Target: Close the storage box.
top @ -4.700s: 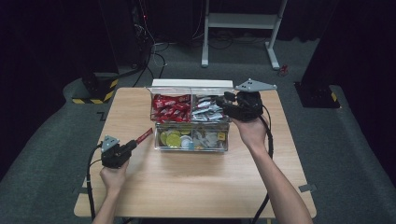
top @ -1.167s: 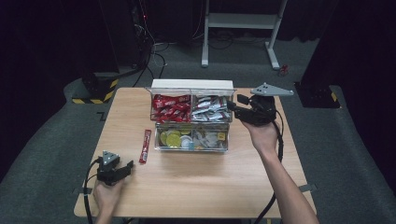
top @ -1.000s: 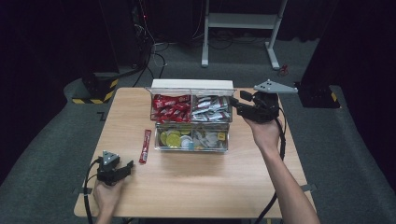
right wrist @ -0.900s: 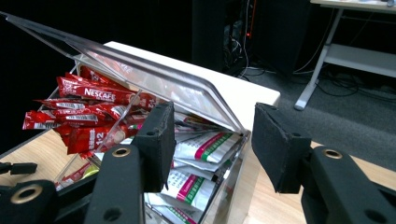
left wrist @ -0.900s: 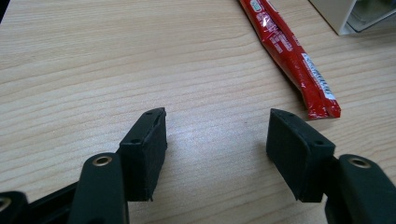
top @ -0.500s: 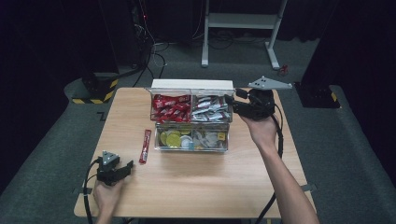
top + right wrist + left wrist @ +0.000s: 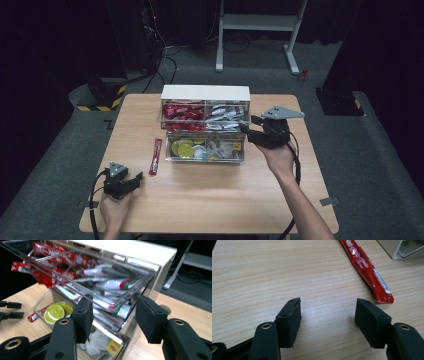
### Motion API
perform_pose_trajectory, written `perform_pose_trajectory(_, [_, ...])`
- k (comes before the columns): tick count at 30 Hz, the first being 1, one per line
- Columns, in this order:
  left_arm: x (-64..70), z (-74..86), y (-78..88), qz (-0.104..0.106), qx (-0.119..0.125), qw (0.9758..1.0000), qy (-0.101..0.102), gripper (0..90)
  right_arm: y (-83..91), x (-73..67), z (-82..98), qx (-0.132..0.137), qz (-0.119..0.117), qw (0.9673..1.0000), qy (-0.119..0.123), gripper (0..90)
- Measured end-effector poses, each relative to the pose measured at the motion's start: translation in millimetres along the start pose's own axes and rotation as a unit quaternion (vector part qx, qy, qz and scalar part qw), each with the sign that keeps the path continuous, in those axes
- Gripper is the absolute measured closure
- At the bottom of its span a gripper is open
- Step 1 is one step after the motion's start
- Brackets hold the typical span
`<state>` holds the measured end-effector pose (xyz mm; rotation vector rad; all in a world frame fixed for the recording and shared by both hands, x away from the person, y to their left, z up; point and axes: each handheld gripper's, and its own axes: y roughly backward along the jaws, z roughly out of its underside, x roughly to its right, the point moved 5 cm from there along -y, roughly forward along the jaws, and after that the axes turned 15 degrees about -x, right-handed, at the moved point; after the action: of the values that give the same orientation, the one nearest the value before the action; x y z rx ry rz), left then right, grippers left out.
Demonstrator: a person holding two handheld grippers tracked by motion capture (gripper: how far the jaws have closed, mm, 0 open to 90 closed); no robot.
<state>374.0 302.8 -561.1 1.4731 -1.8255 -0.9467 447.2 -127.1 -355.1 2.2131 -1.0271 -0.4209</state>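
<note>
While the right tool (image 7: 112,315) gapes, opening, white sachet drawer (image 7: 120,285) just ahead, left tool (image 7: 328,320) apart, red sachet (image 7: 367,270) beyond.

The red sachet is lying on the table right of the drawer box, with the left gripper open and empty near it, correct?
Not quite: the red sachet lies to the left of the drawer box, not the right, as the high view shows. The rest stands: it is flat on the table, and the left gripper near it is open and empty.

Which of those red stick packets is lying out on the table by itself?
The long red stick packet lying flat on the wooden table, left of the clear drawer organiser. The other red packets are all piled inside the upper-left drawer.
</note>
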Motion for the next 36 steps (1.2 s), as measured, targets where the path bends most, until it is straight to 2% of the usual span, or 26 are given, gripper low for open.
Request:
perform_pose_trajectory(3, [-0.3,0.0,0.0,0.001,0.001,1.0000,0.000,38.1,-5.9,0.7,7.9,-0.013,-0.004,0.9999,-0.004,44.5])
perform_pose_trajectory(7, [0.1,0.1,0.0,0.000,0.000,1.0000,0.000,38.1,-6.9,4.4,18.9,-0.007,-0.019,0.9996,-0.018,41.9])
perform_pose_trajectory(9, [0.1,0.1,0.0,0.000,-0.001,1.0000,0.000,38.0,-6.8,6.0,25.3,-0.012,-0.021,0.9995,-0.020,41.4])
perform_pose_trajectory(18, [1.1,0.1,-0.2,-0.002,-0.003,1.0000,-0.005,36.7,-0.4,18.4,47.2,0.001,-0.031,0.9984,-0.047,39.5])
perform_pose_trajectory(25, [1.4,-0.1,-0.5,-0.004,-0.003,1.0000,-0.008,36.0,6.9,29.0,61.7,0.010,-0.019,0.9976,-0.066,37.3])
perform_pose_trajectory(27, [1.6,-0.1,-0.5,-0.005,-0.003,0.9999,-0.008,36.0,8.2,30.2,63.7,0.010,-0.007,0.9979,-0.064,37.4])
perform_pose_trajectory(36, [1.9,0.0,-0.5,-0.004,-0.003,1.0000,-0.008,35.7,14.3,38.7,79.5,0.016,0.008,0.9973,-0.071,37.9])
